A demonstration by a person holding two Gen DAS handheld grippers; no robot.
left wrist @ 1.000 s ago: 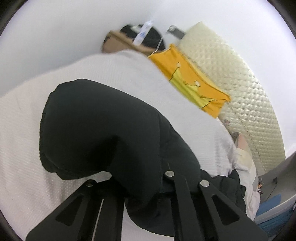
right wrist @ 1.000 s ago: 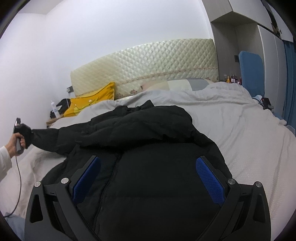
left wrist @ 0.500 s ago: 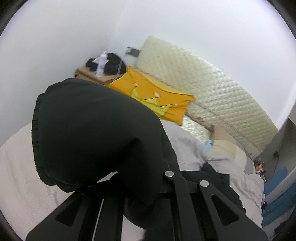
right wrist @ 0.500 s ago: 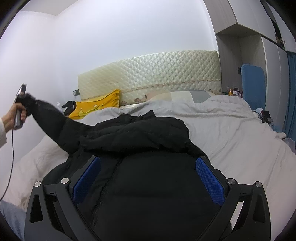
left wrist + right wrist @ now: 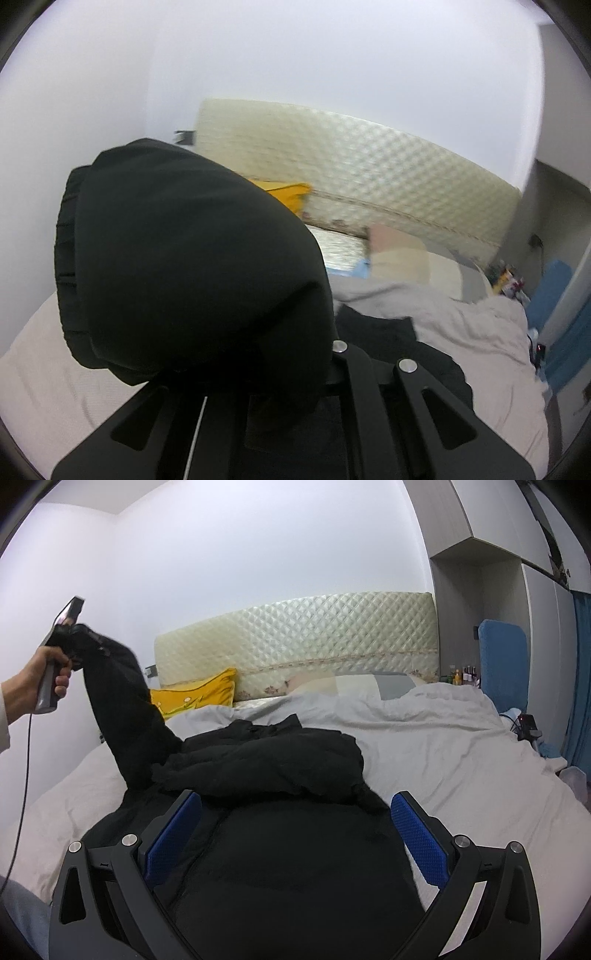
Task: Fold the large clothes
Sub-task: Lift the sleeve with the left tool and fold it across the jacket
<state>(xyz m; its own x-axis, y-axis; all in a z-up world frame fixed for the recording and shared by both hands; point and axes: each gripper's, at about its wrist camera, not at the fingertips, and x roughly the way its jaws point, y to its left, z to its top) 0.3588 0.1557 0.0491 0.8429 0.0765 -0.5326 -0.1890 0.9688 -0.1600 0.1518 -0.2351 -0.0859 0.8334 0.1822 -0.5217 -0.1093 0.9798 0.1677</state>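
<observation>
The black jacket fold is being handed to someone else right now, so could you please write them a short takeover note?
Left gripper: shut on the black jacket's sleeve near the cuff, held raised above the bed; the left hand grips the handle.
Right gripper: open, holding nothing, poised over the jacket's lower body.
The black jacket lies on the bed, its upper part bunched towards the headboard, a yellow pillow beyond it.
Done: the sleeve is picked up.
Left: probably lay the sleeve across the body, smooth the bunched part, then fold the body.
</observation>
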